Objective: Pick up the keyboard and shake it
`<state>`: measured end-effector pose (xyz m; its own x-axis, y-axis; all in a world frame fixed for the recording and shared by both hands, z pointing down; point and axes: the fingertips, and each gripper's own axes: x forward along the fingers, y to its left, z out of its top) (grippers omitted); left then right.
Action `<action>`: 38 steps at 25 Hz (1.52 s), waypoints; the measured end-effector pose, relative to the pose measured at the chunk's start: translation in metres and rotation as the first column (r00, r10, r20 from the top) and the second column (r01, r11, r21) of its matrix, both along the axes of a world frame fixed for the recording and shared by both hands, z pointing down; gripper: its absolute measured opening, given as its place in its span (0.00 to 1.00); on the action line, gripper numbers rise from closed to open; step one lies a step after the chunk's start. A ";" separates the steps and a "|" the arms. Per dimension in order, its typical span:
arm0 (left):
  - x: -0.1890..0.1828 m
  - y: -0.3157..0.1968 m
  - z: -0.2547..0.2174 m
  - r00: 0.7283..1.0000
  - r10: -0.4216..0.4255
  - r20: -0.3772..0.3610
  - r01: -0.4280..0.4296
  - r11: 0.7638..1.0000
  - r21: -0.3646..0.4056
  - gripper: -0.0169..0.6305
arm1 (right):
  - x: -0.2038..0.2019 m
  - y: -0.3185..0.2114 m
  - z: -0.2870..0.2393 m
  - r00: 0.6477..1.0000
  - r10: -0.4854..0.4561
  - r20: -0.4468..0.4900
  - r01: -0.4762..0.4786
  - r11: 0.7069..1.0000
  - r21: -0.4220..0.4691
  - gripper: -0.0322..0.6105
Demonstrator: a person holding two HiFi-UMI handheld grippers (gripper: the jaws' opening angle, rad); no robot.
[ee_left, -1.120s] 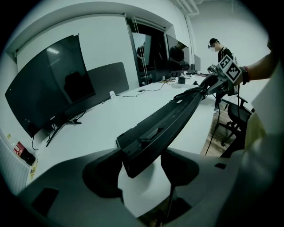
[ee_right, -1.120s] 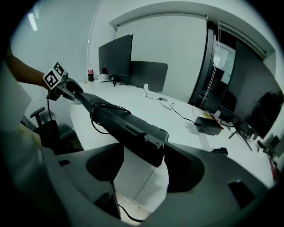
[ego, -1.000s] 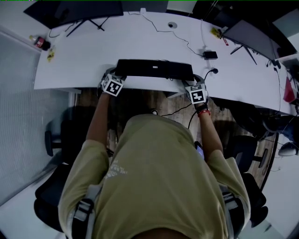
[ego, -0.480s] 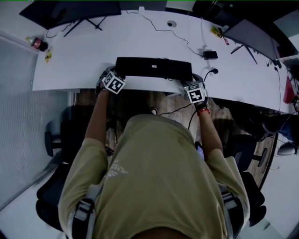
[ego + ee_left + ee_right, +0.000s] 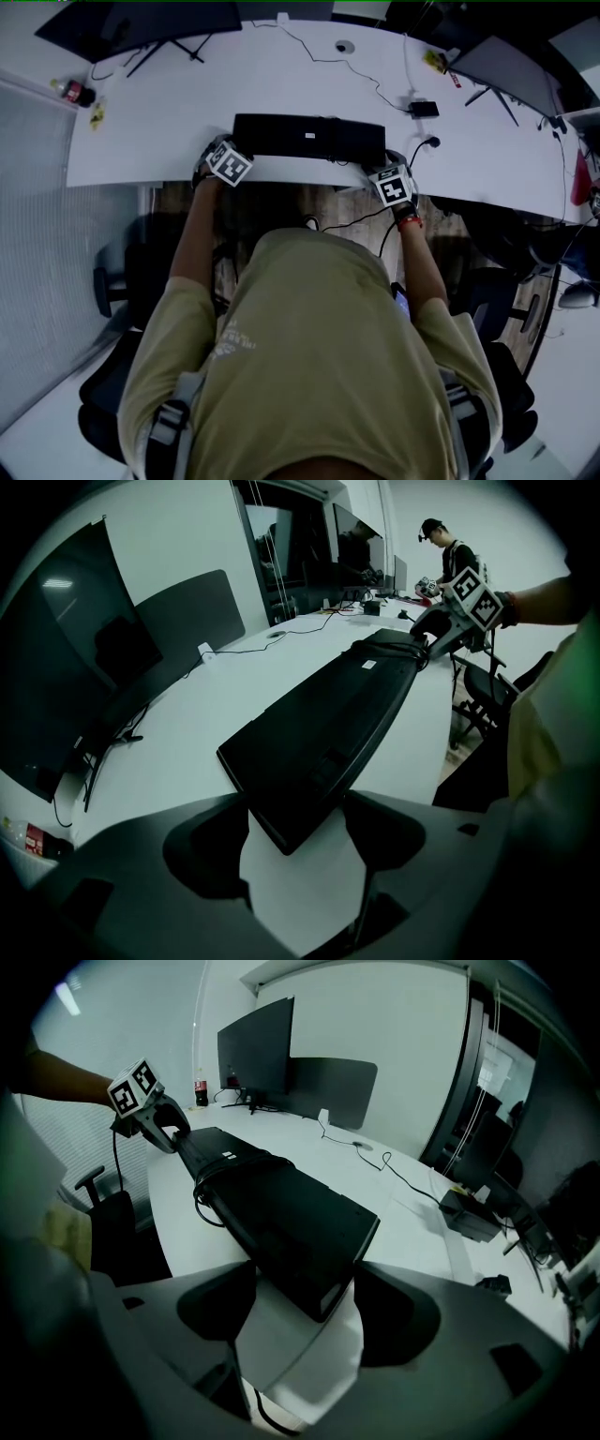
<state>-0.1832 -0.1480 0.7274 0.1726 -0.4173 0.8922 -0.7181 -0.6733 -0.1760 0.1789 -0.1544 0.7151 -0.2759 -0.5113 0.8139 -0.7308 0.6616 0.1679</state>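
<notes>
A long black keyboard (image 5: 309, 138) lies flat on the white desk (image 5: 169, 112), near its front edge. My left gripper (image 5: 232, 150) is at the keyboard's left end and my right gripper (image 5: 385, 163) at its right end. In the left gripper view the keyboard's (image 5: 319, 733) near corner sits between the opening jaws of the left gripper (image 5: 295, 829), with white desk showing beneath it. The right gripper view shows the same: the keyboard's (image 5: 281, 1208) end lies between the opening jaws of the right gripper (image 5: 305, 1314). Neither pair of pads clearly presses on it.
Dark monitors (image 5: 141, 19) stand along the desk's far side. A cable runs to a small black box (image 5: 422, 110). A red-labelled bottle (image 5: 73, 90) stands at the far left corner. Office chairs (image 5: 112, 281) sit beside me. Another person (image 5: 452, 555) stands far off.
Both grippers have shifted slightly toward the desk at the keyboard's ends. The keyboard has hardly moved and rests on the desk.
</notes>
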 end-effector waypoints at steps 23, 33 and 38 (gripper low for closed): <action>0.003 0.004 -0.016 0.974 -0.099 -0.204 0.101 0.995 0.001 0.58 | -0.015 -0.010 -0.032 0.997 -0.015 0.080 0.014 1.000 0.011 0.58; 0.023 -0.008 -0.025 0.937 -0.170 -0.305 0.189 0.981 0.032 0.58 | -0.020 -0.023 -0.044 0.990 0.006 0.138 -0.011 0.999 0.035 0.58; 0.033 -0.023 -0.037 0.923 -0.187 -0.336 0.222 0.973 0.067 0.58 | -0.024 -0.036 -0.054 0.984 0.011 0.176 -0.021 0.998 0.055 0.58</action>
<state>-0.1505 -0.1705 0.6901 0.3476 -0.5597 0.7523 -0.8675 -0.4965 0.0314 0.1549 -0.1899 0.6607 -0.4034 -0.5606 0.7232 -0.7630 0.6424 0.0724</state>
